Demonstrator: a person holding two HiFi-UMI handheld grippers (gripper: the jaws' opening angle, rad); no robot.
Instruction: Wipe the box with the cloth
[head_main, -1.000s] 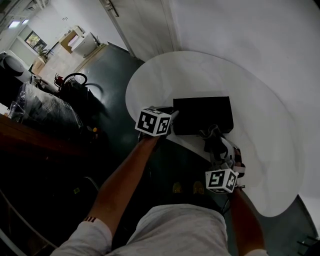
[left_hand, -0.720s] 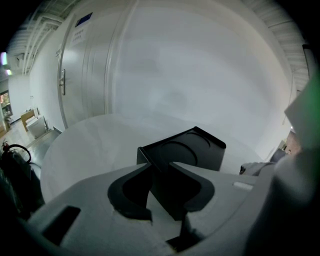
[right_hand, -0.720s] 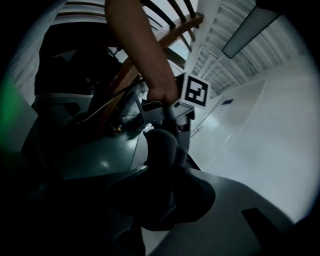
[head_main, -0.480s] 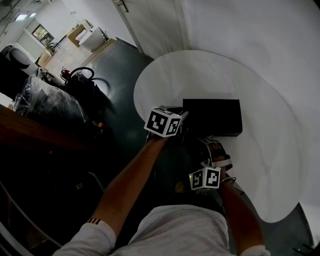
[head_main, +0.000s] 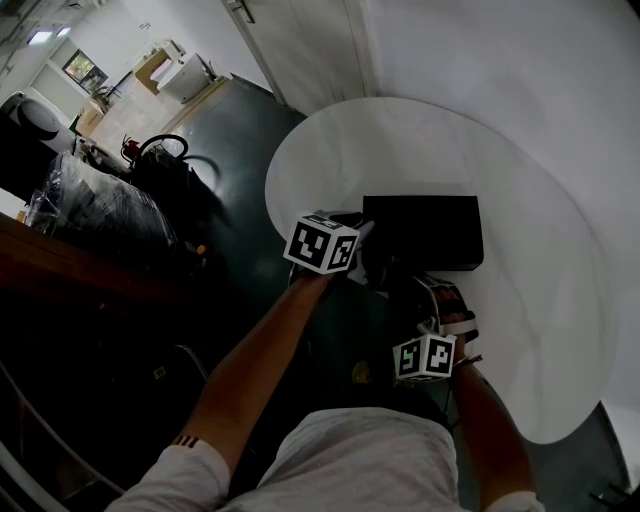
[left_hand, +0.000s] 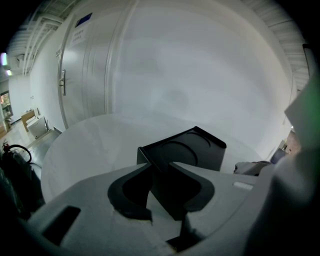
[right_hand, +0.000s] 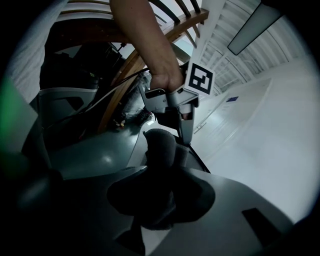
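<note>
Biggest risk here imo is the box (head_main: 422, 230) twisting; the left gripper (left_hand: 159, 167) only pinches it at one near corner, so a sideways push from the wipe could pivot it or skid it along the white table (head_main: 520, 150), and it sits close to the table's near edge; the right gripper (right_hand: 162, 172) is clamped on a bunched dark cloth (right_hand: 160, 150), and a loose wad like that could drag out of the jaws; the grippers are also near each other, so a bump seems possible; the cloth hangs just beside the box's near long side, toward its left end; contact can't be made out.
</note>
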